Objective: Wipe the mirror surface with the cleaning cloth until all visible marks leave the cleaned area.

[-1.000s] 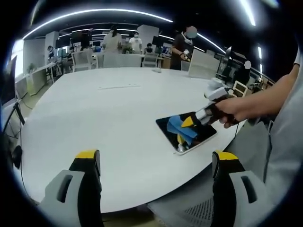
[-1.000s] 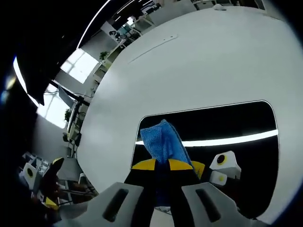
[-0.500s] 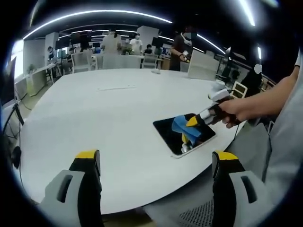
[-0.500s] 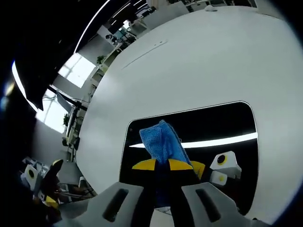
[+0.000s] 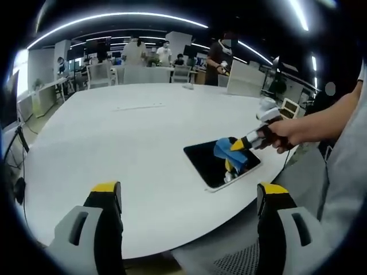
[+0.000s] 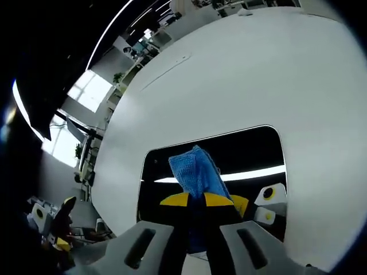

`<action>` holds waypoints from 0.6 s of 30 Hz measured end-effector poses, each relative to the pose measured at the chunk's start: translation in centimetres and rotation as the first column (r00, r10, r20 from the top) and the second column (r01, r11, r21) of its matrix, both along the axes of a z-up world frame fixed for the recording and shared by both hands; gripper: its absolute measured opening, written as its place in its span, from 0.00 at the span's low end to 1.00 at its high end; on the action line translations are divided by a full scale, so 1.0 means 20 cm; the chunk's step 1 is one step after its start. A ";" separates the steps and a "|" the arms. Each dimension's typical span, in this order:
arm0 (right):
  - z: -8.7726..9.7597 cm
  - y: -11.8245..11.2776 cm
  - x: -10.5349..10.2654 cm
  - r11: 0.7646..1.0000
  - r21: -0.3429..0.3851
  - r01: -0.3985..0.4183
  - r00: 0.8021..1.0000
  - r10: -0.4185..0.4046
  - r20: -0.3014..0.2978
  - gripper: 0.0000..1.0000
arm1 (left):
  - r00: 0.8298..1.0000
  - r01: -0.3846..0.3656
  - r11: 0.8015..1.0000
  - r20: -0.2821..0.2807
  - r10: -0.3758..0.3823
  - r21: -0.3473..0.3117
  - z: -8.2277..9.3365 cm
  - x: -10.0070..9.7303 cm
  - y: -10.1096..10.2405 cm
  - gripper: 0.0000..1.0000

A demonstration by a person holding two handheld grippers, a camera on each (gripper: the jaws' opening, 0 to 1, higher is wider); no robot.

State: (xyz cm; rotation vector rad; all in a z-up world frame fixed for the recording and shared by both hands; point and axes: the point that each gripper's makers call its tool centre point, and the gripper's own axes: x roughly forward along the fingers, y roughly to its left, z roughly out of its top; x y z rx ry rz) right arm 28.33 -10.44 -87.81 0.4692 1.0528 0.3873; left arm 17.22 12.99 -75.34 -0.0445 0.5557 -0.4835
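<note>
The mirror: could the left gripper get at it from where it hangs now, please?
Probably yes: bare table lies between the open left gripper and the mirror, though the right gripper and cloth occupy its far end.

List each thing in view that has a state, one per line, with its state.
Right hand-held gripper: shut on the blue cleaning cloth.
Blue cleaning cloth: bunched, pressed on the mirror.
Mirror: lying flat near the edge of the white table, reflecting ceiling lights.
Left hand-held gripper: open, holding nothing, off the table.
</note>
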 end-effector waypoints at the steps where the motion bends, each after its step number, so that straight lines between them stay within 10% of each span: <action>1: 0.00 -0.01 0.00 1.000 0.000 0.002 1.000 -0.002 0.000 0.02 | 1.000 0.000 1.000 0.000 0.000 0.000 0.00 0.00 0.00 0.99; 18: 0.01 -0.15 -0.01 0.999 -0.008 0.033 0.999 -0.033 0.002 0.02 | 1.000 -0.001 1.000 -0.014 0.001 0.016 -0.04 0.01 0.00 0.99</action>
